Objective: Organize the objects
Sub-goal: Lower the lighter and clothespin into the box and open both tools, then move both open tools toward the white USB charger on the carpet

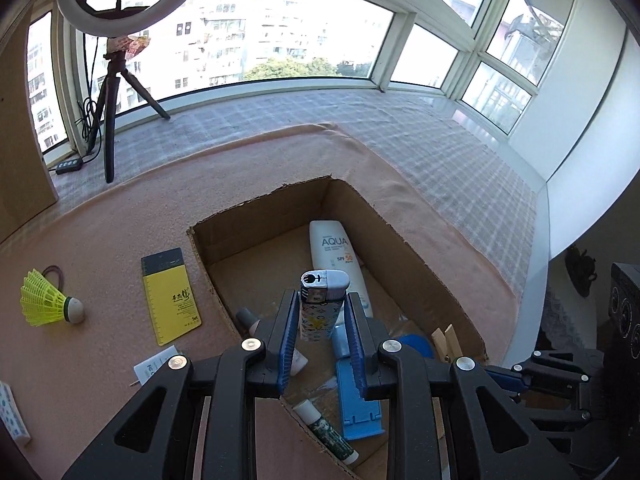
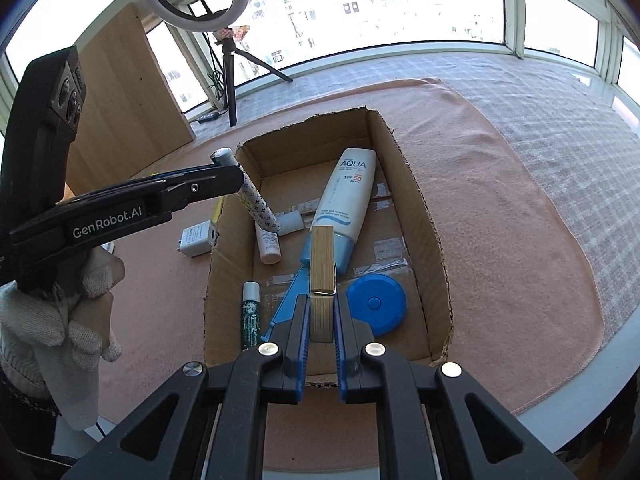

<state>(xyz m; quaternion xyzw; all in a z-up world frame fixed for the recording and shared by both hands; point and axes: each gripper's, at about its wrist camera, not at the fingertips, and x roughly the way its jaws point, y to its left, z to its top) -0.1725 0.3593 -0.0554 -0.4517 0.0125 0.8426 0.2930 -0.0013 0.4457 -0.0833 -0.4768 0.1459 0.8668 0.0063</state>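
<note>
Clamped between the left gripper (image 1: 322,316) fingers, the white patterned lighter (image 1: 320,312) is held above the open cardboard box (image 2: 430,236); the right gripper (image 2: 322,320) fingers are closed on the wooden clothespin (image 2: 323,280); releasing both together risks a collision.

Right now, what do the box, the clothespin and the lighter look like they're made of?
Box: brown corrugated cardboard, matte, with ragged torn edges and clear tape on the floor.
Clothespin in the right gripper: pale wood, unfinished, with a wire spring that looks like metal.
Lighter in the left gripper: shiny metal-looking cap; body probably plastic with a printed pattern.
</note>
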